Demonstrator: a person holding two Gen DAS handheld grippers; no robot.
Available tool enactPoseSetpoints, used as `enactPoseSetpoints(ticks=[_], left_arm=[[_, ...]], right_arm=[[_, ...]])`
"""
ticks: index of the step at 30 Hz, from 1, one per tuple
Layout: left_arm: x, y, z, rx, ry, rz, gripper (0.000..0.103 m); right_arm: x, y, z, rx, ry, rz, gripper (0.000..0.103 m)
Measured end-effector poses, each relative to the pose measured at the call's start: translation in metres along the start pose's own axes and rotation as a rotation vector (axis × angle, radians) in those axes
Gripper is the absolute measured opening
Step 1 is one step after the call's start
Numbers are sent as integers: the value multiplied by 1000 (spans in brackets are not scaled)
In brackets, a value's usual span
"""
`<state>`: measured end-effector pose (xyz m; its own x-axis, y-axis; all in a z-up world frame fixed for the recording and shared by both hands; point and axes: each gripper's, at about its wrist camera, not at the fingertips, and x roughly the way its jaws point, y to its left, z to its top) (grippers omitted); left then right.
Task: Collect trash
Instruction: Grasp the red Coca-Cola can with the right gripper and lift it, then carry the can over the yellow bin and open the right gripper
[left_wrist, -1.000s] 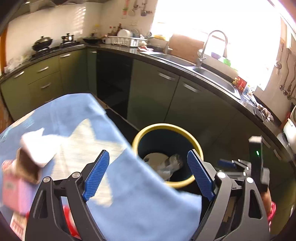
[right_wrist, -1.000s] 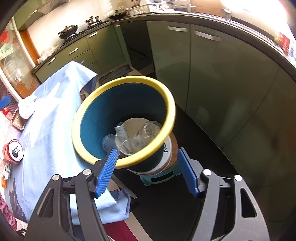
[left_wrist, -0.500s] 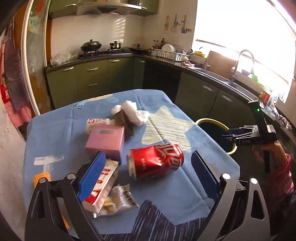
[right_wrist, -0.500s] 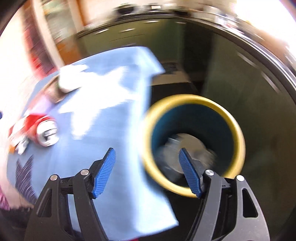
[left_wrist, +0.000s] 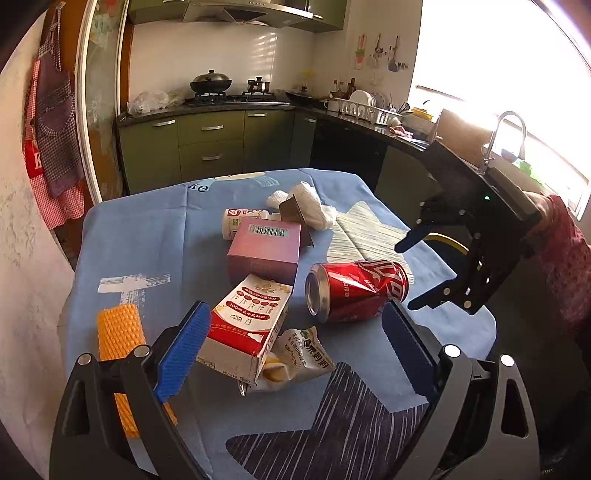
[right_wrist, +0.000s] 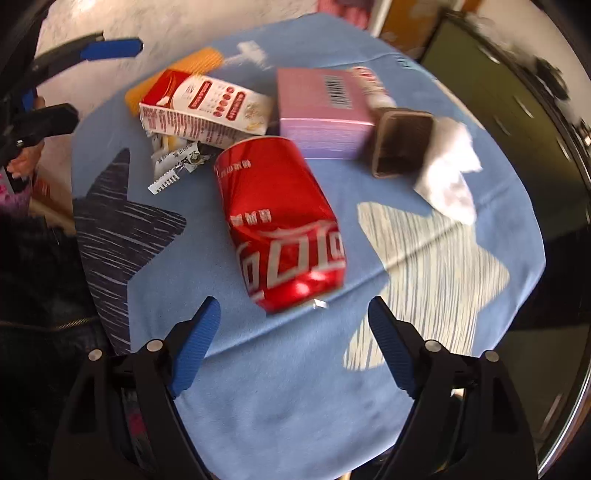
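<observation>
A dented red can (left_wrist: 356, 291) (right_wrist: 284, 225) lies on its side on the blue tablecloth (left_wrist: 147, 236). Beside it lie a red-and-white milk carton (left_wrist: 245, 328) (right_wrist: 207, 107), a crumpled snack wrapper (left_wrist: 299, 354), a pink box (left_wrist: 264, 249) (right_wrist: 321, 110), a small white bottle (left_wrist: 240, 218), a brown paper piece (left_wrist: 291, 210) and white tissue (left_wrist: 310, 203) (right_wrist: 448, 173). My left gripper (left_wrist: 295, 347) is open and empty, just short of the carton and can. My right gripper (right_wrist: 295, 347) (left_wrist: 424, 273) is open and empty, just short of the can's base.
An orange corrugated strip (left_wrist: 118, 332) lies at the table's left. The yellow rim of the bin (left_wrist: 448, 242) shows behind my right gripper, off the table's right edge. Green kitchen cabinets (left_wrist: 210, 147) and a counter with a sink (left_wrist: 509, 147) stand beyond.
Both grippers swung away from the yellow-rimmed bin to the table. The left now faces the trash pile; the right has come in close behind the red can.
</observation>
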<state>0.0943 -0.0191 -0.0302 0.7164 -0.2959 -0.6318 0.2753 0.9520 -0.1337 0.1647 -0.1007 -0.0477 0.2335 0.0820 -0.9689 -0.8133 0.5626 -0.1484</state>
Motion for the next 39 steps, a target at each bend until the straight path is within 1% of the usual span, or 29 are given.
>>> enactPoseSetpoints(ticks=[3, 7, 9, 14, 17, 18, 20, 25, 29, 31, 35, 39], left_arm=[[-1, 2, -3, -5, 0, -8, 92], [-1, 5, -7, -13, 5, -13, 92], [-1, 6, -9, -14, 5, -12, 92], [1, 10, -11, -25, 10, -19, 92], [4, 12, -12, -27, 15, -20, 92], [4, 11, -13, -27, 16, -21, 92], [5, 11, -14, -28, 16, -22, 92], [5, 11, -14, -25, 14, -20, 92], [7, 11, -15, -22, 16, -20, 92], [8, 9, -15, -20, 18, -21, 92], [9, 5, -15, -10, 23, -24, 92], [11, 0, -15, 0, 26, -29, 92]], right_arm=[[14, 1, 20, -53, 69, 38, 82], [33, 1, 37, -89, 136, 66, 82], [39, 4, 43, -110, 162, 76, 82], [48, 12, 53, -141, 187, 91, 81], [55, 15, 63, -142, 208, 92, 74], [56, 15, 64, -141, 211, 92, 69], [59, 13, 65, -133, 214, 111, 68], [57, 11, 60, -119, 202, 107, 67], [51, 20, 37, -109, 186, 71, 67], [51, 20, 42, -97, 179, 63, 67], [41, 23, 27, -62, 158, 41, 67], [28, 15, 3, 13, 139, 17, 67]])
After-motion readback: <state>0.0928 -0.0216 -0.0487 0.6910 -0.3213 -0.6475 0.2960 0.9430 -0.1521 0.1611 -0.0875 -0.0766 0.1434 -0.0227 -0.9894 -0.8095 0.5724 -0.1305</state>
